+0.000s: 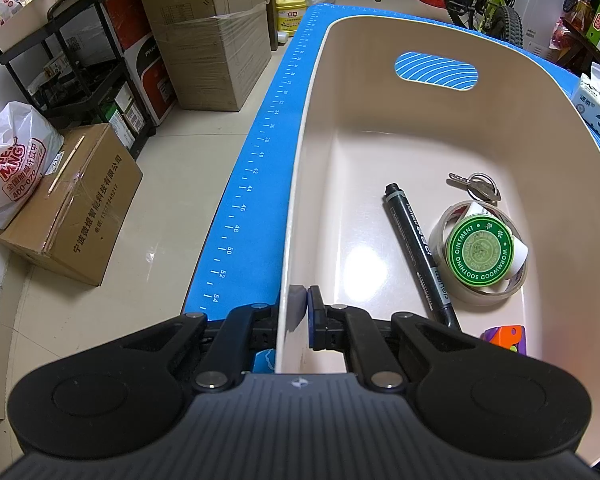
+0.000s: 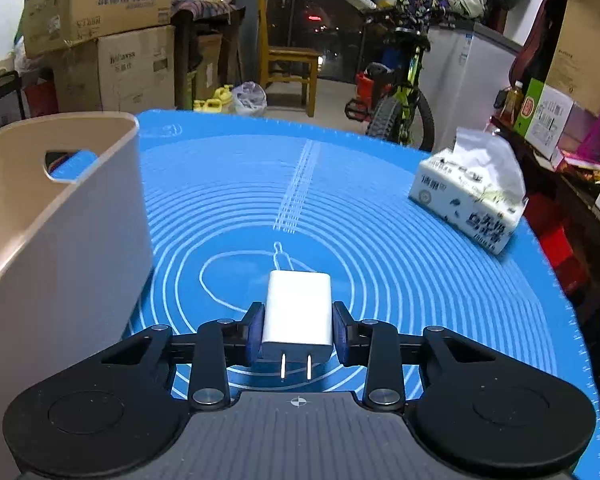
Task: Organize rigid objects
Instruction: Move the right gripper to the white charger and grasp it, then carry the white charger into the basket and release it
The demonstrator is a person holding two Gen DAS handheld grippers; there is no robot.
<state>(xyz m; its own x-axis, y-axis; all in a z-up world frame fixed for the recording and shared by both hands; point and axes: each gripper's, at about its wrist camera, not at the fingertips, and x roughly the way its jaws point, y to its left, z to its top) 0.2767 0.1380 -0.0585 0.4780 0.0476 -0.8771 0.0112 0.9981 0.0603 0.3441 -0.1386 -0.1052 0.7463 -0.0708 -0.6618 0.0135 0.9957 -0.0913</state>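
Jaws: left gripper (image 1: 302, 308) pinching bin (image 1: 296, 200) wall; right gripper (image 2: 298, 334) clamping white charger (image 2: 299, 312).

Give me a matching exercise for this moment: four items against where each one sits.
Items:
1. white charger
2. black marker
3. tissue pack
4. bin wall

Places:
A. clamped by the left gripper
B. lying on the bin floor
C. between the right gripper's pads
D. on the blue mat, far right

Pairs: 1-C, 2-B, 3-D, 4-A
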